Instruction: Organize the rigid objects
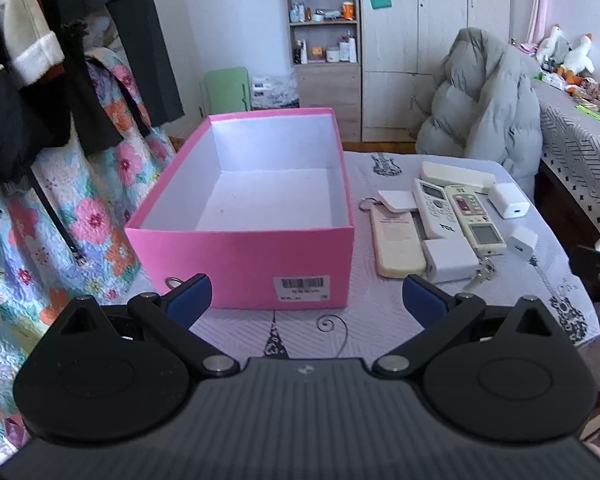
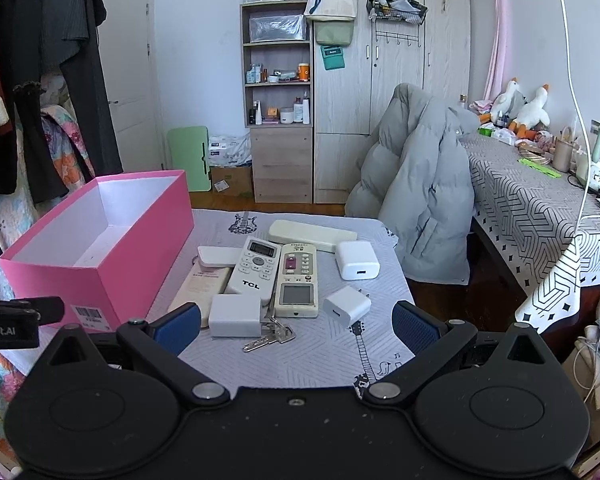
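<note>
An open pink box [image 1: 244,256] [image 2: 112,280] with a white, empty inside stands on the left of the table. To its right lie several white remotes, among them a TCL remote [image 2: 254,270] [image 1: 434,208] and a cream remote [image 2: 298,280] [image 1: 474,216], with white chargers [image 2: 347,305] [image 2: 236,315] [image 1: 518,242] and keys [image 2: 270,336]. My left gripper [image 1: 306,292] is open and empty in front of the box. My right gripper [image 2: 296,326] is open and empty, just short of the chargers and keys.
The table [image 2: 312,360] has a pale cloth with guitar prints. A chair with a grey puffer jacket [image 2: 416,200] stands at the far right edge. Hanging clothes [image 1: 80,60] and a floral quilt are left of the box. A desk with clutter [image 2: 540,200] is on the right.
</note>
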A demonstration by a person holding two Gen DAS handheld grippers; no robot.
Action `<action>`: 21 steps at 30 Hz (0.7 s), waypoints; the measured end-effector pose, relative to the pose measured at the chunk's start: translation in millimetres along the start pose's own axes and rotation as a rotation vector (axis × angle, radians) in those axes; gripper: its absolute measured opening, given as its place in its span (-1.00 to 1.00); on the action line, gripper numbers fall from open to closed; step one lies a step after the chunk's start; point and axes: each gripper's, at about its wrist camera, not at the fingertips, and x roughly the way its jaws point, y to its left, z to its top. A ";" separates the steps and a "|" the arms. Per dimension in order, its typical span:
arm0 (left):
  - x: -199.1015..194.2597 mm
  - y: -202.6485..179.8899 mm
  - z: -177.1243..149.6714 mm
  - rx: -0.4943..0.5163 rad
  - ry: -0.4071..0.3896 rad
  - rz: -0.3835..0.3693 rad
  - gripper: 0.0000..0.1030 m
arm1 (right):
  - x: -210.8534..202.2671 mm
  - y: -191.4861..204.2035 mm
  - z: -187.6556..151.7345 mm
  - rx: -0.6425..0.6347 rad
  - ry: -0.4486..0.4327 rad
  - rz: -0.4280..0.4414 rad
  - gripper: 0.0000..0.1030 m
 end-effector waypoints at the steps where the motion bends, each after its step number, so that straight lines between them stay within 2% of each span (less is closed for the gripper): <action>1: -0.4 -0.5 0.7 0.000 -0.004 -0.005 1.00 | 0.3 -0.4 -0.1 -0.001 0.002 -0.001 1.00; 4: -2.1 -1.9 1.7 0.007 -0.018 0.001 1.00 | 1.7 -1.3 0.0 0.001 0.006 -0.006 1.00; 21: 11.4 5.9 -2.6 0.003 0.022 0.036 1.00 | 5.6 -0.7 -2.0 0.000 0.024 -0.010 1.00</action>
